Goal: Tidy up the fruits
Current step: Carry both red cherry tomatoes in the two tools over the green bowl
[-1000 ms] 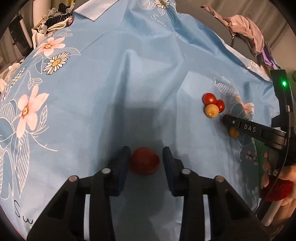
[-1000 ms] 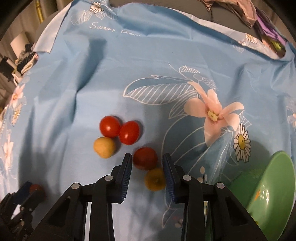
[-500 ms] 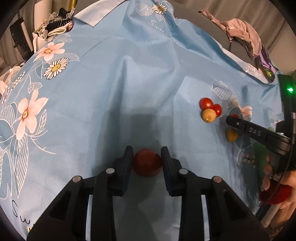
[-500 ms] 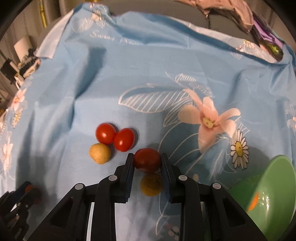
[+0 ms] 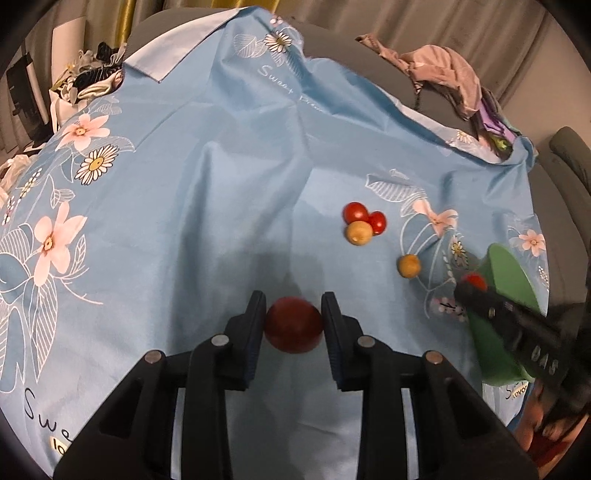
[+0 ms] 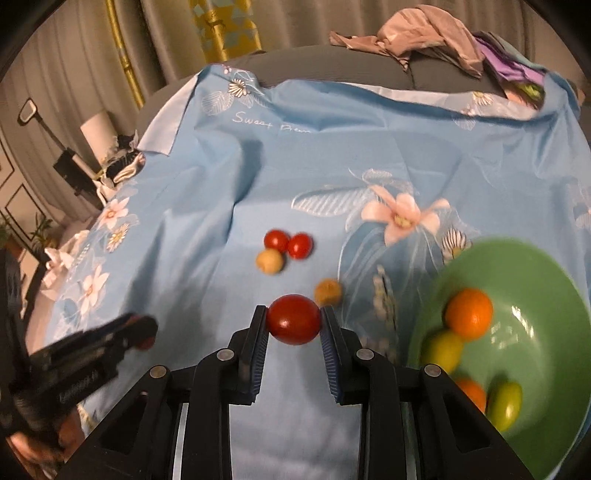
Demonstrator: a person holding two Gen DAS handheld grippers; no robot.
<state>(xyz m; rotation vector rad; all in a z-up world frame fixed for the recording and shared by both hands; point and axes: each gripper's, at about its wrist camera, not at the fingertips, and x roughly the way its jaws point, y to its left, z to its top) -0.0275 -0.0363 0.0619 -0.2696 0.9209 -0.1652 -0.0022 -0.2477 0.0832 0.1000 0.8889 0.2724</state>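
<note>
My left gripper (image 5: 293,326) is shut on a dark red tomato (image 5: 293,325) and holds it above the blue flowered cloth (image 5: 184,184). My right gripper (image 6: 294,320) is shut on a red tomato (image 6: 294,319), lifted off the cloth beside the green bowl (image 6: 546,424). The bowl holds oranges (image 6: 468,314) and green fruits (image 6: 506,404). On the cloth lie two red tomatoes (image 6: 288,242), a yellow fruit (image 6: 270,261) touching them, and another yellow fruit (image 6: 327,291) apart. The right gripper also shows in the left wrist view (image 5: 471,284) by the bowl (image 5: 506,269).
A pile of clothes (image 6: 424,29) lies on the grey sofa back behind the cloth. More clutter (image 5: 88,77) sits off the cloth's far left corner. Curtains hang at the back.
Both grippers closed on their tomatoes and lifted them off the cloth. The right gripper moved right toward the green bowl, whose inside now shows.
</note>
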